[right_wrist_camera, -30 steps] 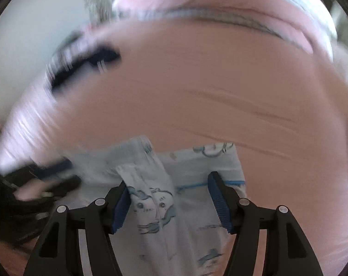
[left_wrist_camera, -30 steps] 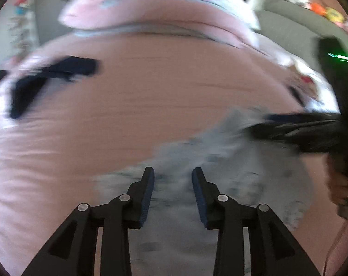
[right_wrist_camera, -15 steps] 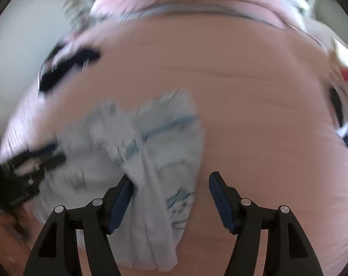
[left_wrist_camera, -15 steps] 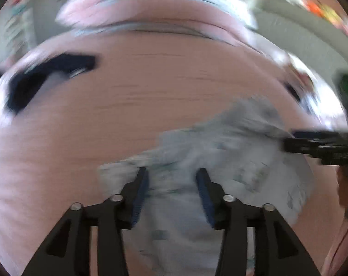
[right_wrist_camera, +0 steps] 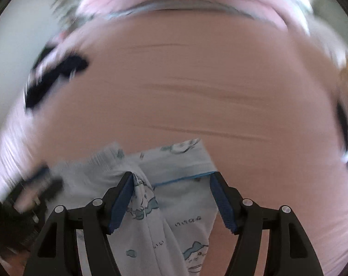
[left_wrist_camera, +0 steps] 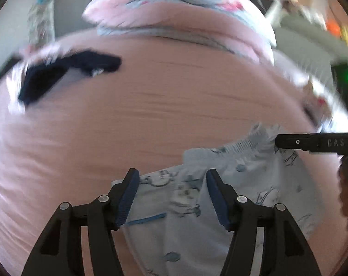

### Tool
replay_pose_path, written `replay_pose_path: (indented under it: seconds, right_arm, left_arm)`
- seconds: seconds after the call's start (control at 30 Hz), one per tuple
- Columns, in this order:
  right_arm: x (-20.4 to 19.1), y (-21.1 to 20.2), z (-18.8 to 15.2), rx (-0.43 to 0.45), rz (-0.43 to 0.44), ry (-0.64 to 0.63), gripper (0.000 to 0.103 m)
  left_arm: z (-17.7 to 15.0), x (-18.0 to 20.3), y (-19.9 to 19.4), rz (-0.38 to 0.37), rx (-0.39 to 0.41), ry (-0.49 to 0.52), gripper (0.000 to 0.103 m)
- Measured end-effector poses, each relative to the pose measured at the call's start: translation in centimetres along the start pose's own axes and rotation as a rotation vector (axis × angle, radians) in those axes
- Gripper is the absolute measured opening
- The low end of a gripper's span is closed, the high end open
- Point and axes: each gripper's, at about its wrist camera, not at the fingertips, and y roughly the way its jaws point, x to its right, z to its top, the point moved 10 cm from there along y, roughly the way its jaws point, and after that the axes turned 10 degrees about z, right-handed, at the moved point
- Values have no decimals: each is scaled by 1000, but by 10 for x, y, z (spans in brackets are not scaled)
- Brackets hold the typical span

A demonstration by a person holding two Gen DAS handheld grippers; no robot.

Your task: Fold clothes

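Observation:
A light blue printed garment (left_wrist_camera: 220, 184) lies on the pink bed sheet (left_wrist_camera: 151, 115). It also shows in the right wrist view (right_wrist_camera: 178, 184). My left gripper (left_wrist_camera: 171, 195) is open just above the garment's near part, with cloth between its fingers. My right gripper (right_wrist_camera: 171, 197) is open over the garment; a raised fold of cloth lies against its left finger (right_wrist_camera: 121, 197). In the left wrist view the right gripper's finger (left_wrist_camera: 312, 142) reaches in from the right and touches the garment's ribbed waistband. The left gripper appears blurred at the lower left of the right wrist view (right_wrist_camera: 31, 195).
A dark navy garment (left_wrist_camera: 65, 73) lies at the far left of the bed, also in the right wrist view (right_wrist_camera: 56, 78). A pink pillow (left_wrist_camera: 178, 16) lies at the head. More clothes (left_wrist_camera: 316, 101) lie at the bed's right edge.
Both grippers have come down closer to the light blue garment. The garment has shifted, and its waistband now lies against the right gripper's finger. Both stay open.

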Motion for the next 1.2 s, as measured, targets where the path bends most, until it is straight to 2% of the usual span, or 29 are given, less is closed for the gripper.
replay_pose_path:
  seconds: [0.03,0.1,0.17,0.2,0.27,0.33,0.43,0.5,0.57,0.63,0.7,0.8,0.87,0.9,0.93,0.97,1.07,1.1,1.13,1.17,1.2]
  right_arm:
    - [-2,-9,0,6,46,26,67]
    - [-12,-27,-5,9,124,42,67]
    - [-22,-36,-18,7,124,4,67]
    - [-26,-40,-30,-2,83,-56,67]
    - [-33,-47,-56,-23,-2,-179,67]
    - [-39,-36,-89,-82,-95,-318,67]
    - [-15,-27,-116,-134,-143,-330,68]
    - [3,-39,-113,-94,-68,-232,69]
    - [22,-51,-108,-78,-58,-158,74]
    - [26,-64,-106,-50,-44,-130,74]
    - [24,-71,-106,-32,-36,-139,74]
    - [10,-72,-109,-19,-33,-199,74]
    - [11,-71,-119,-50,-61,-226,74]
    - [17,-67,-121,-64,-100,-239,73]
    - [23,-64,-123,-76,-134,-249,73]
    - [29,-66,-121,-73,-119,-236,73]
    - [48,-82,-117,-59,-89,-192,74]
    - [56,-88,-115,-57,-118,-194,73]
    - [72,-98,-112,-52,-212,-209,73]
    - [84,-107,-113,-48,-251,-215,74]
    - [95,-115,-110,-42,-250,-201,74]
  left_arm:
    - [2,-5,-5,-6,4,-22,58]
    - [3,-2,-16,-76,20,-56,58]
    - [1,4,-23,-145,26,-84,58]
    - [-4,9,-23,-163,17,-78,58]
    - [-11,15,-17,-137,0,-17,58]
    - [-27,15,-15,-64,-32,66,58]
    - [-55,-2,-27,40,-62,138,58]
    - [-60,-21,-37,94,-54,147,58]
    - [-61,-42,-48,88,-63,60,58]
    - [-62,-62,-59,73,-74,-40,58]
    - [-59,-59,-68,-26,-58,-104,58]
    - [-62,-28,-76,-116,-52,-35,58]
    - [-77,-9,-66,-90,-96,92,58]
    - [-84,-9,-58,-37,-129,158,59]
    - [-86,-11,-55,-9,-138,188,61]
    - [-88,-14,-54,7,-138,207,60]
    - [-81,-39,-56,80,-147,178,60]
    - [-80,-50,-56,118,-150,170,60]
    - [-78,-53,-54,112,-153,148,60]
    - [-76,-52,-52,91,-156,123,60]
    - [-74,-52,-50,71,-158,98,60]
